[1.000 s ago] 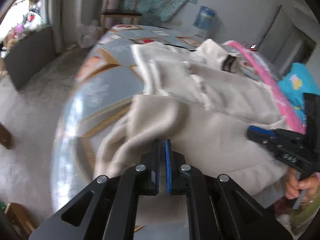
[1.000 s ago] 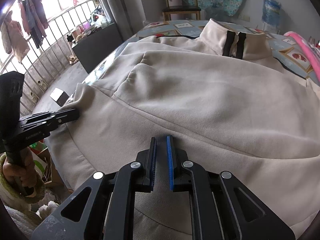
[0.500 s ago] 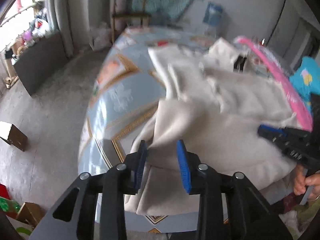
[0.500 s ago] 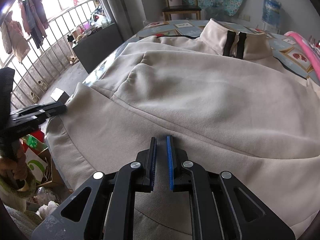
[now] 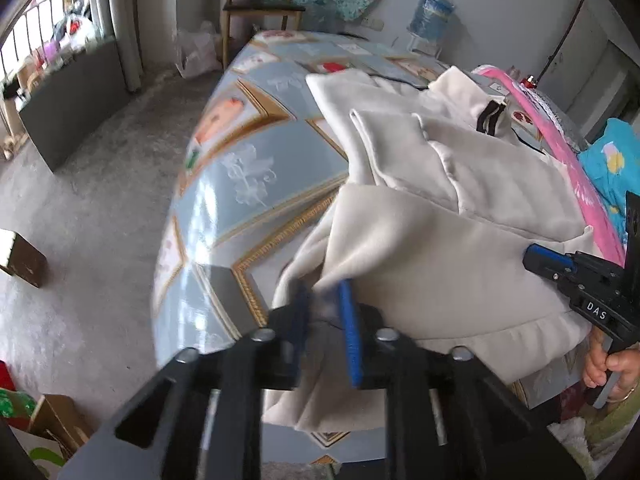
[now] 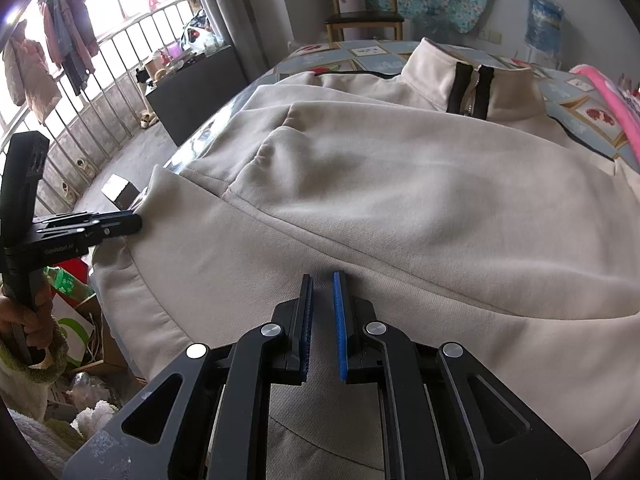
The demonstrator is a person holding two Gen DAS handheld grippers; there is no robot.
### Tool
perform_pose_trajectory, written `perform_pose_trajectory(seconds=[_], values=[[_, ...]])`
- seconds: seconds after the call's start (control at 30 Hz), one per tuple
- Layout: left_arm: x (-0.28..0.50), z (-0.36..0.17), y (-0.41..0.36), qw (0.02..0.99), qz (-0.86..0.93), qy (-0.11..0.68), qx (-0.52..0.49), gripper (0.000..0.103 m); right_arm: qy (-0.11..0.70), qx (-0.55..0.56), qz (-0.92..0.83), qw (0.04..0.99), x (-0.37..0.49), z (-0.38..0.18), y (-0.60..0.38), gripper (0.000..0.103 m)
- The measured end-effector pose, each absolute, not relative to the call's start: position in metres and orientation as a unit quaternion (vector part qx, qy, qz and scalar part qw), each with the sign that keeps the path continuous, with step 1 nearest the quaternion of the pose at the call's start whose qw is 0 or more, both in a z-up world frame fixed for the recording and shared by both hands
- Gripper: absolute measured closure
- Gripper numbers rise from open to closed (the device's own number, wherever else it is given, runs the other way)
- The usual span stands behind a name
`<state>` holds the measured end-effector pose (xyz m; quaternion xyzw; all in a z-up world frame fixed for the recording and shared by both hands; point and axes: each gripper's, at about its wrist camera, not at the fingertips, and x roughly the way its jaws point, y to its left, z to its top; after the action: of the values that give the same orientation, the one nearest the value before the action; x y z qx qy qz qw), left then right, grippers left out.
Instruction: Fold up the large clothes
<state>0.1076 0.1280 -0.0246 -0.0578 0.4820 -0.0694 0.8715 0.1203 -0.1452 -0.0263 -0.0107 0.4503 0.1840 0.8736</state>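
On the patterned table (image 5: pixel 248 168) lay the cream jacket (image 6: pixel 400 184), its hem hanging over the near edge. The left gripper (image 5: pixel 326 300) had just been closing, jaws pinching the jacket's corner. The right gripper (image 6: pixel 323 304) stayed clamped on the hem.

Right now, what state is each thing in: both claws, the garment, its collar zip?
Left claw: just closing, cream cloth between its pads.
Right claw: shut on the hem.
Sweatshirt: partly folded on the table, hem overhanging.
Collar zip: closed.
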Motion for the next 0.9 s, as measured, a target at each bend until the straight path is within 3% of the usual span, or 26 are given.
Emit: perform_pose_trajectory(seconds=[0.13, 0.2, 0.33, 0.43, 0.63, 0.9], values=[[0.074, 0.019, 0.098, 0.922, -0.028, 0.38, 0.072, 0.101, 0.45, -0.015, 0.182, 0.874, 0.12, -0.026, -0.145, 0.094], [0.075, 0.013, 0.095, 0.916, -0.005, 0.387, 0.102, 0.101, 0.449, -0.017, 0.182, 0.874, 0.119, -0.027, -0.144, 0.094], [0.093, -0.029, 0.14, 0.873, -0.004, 0.486, -0.026, 0.101, 0.449, -0.016, 0.183, 0.874, 0.119, -0.027, -0.145, 0.094], [0.096, -0.018, 0.168, 0.876, -0.032, 0.464, -0.129, 0.101, 0.45, -0.018, 0.183, 0.874, 0.12, -0.027, -0.144, 0.094], [0.108, 0.0, 0.159, 0.874, -0.121, 0.433, -0.182, 0.095, 0.45, -0.016, 0.183, 0.874, 0.12, -0.026, -0.144, 0.094], [0.13, -0.04, 0.11, 0.875, -0.119, 0.45, -0.136, 0.095, 0.449, -0.018, 0.182, 0.875, 0.119, -0.027, -0.144, 0.094]])
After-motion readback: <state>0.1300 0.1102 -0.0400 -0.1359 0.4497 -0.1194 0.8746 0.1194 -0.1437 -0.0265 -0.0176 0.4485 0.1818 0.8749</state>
